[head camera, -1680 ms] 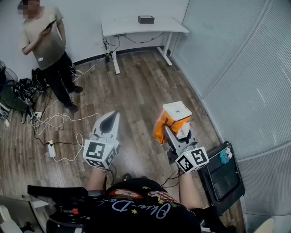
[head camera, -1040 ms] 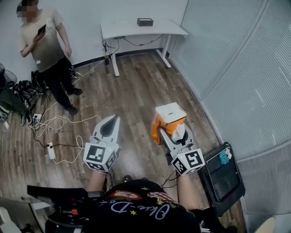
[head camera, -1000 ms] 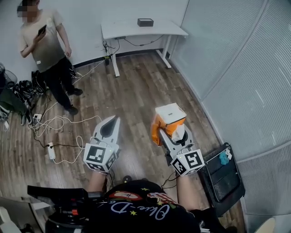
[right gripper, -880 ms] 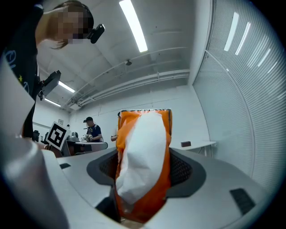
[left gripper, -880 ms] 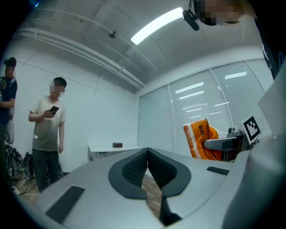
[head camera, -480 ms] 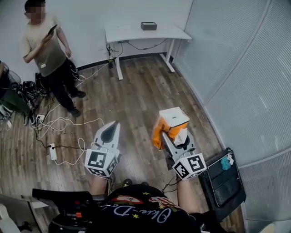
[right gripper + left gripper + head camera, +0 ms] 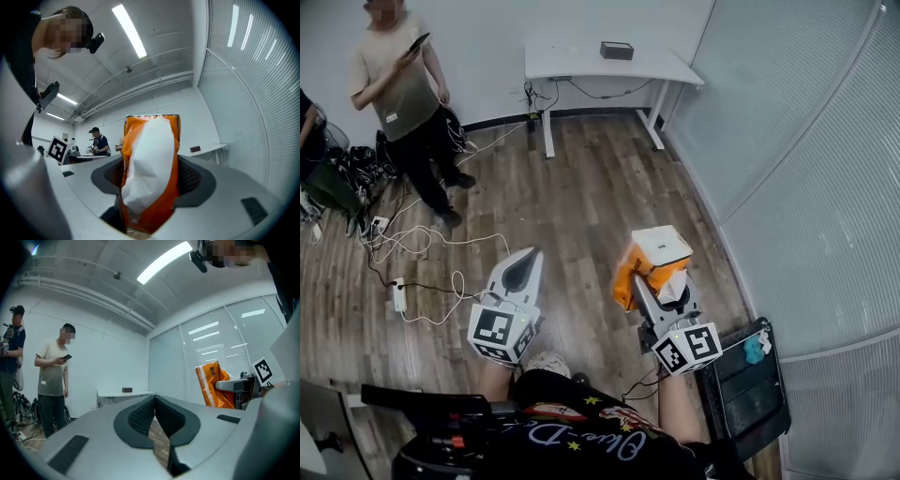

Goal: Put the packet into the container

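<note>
An orange and white packet [image 7: 653, 260] stands upright between the jaws of my right gripper [image 7: 654, 281], which is shut on it and held above the wooden floor. In the right gripper view the packet [image 7: 150, 168] fills the gap between the dark pads [image 7: 190, 180]. My left gripper [image 7: 528, 260] hangs beside it at the left, shut with nothing in it; its tips meet in the left gripper view [image 7: 154, 399]. From there the packet [image 7: 212, 386] shows at the right. A black open bin [image 7: 741, 380] sits on the floor at my lower right.
A white desk [image 7: 581, 64] with a small black box [image 7: 617, 50] stands against the far wall. A person [image 7: 398, 89] with a phone stands at the upper left, near cables [image 7: 412, 253] on the floor. A frosted glass wall [image 7: 806, 187] runs along the right.
The room has slid a little across the head view as the wearer moves. Both grippers have drifted slightly with it, and the packet stays between the right jaws.
</note>
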`<state>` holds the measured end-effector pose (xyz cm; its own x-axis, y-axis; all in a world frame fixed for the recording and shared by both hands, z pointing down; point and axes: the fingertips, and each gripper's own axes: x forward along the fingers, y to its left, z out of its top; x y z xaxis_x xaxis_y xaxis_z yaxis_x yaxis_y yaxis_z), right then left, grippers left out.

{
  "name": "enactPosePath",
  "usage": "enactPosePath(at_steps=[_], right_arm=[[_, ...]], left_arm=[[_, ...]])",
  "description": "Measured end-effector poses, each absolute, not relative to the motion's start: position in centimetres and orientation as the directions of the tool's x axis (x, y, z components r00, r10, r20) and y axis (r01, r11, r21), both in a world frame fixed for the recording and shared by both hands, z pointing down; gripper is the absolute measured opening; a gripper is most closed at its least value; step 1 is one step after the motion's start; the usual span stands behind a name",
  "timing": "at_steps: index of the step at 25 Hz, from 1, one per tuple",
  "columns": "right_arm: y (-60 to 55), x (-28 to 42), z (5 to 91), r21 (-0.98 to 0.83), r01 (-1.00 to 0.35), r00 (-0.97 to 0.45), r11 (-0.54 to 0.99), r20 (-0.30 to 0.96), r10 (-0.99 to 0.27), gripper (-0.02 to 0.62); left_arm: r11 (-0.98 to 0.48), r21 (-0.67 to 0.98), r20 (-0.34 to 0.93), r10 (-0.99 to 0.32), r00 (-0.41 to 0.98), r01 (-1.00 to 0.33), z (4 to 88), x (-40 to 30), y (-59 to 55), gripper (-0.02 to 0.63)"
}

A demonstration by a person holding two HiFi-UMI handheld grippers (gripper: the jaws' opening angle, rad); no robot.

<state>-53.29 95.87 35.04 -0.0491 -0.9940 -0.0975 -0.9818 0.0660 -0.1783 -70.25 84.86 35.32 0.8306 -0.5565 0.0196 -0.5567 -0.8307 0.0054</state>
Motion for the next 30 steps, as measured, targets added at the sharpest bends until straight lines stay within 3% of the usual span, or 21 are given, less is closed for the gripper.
enactPosePath(at_steps=[9, 30], right_arm=[[90.9, -49.6, 36.1, -0.196, -0.978, -0.057, 0.074, -0.09, -0.994, 0.287], [63.9, -36.5, 36.1, -0.178, -0.984, 0.025, -0.007, -0.101, -0.995, 0.287]], left_arm=[[-0.837, 0.004, 0.034, -0.547, 0.836, -0.548, 36.5, -66.1, 79.8, 0.009], [-0.885, -0.011, -0.012, -0.465, 0.885, -0.465, 36.1, -52.0, 51.2, 0.009]])
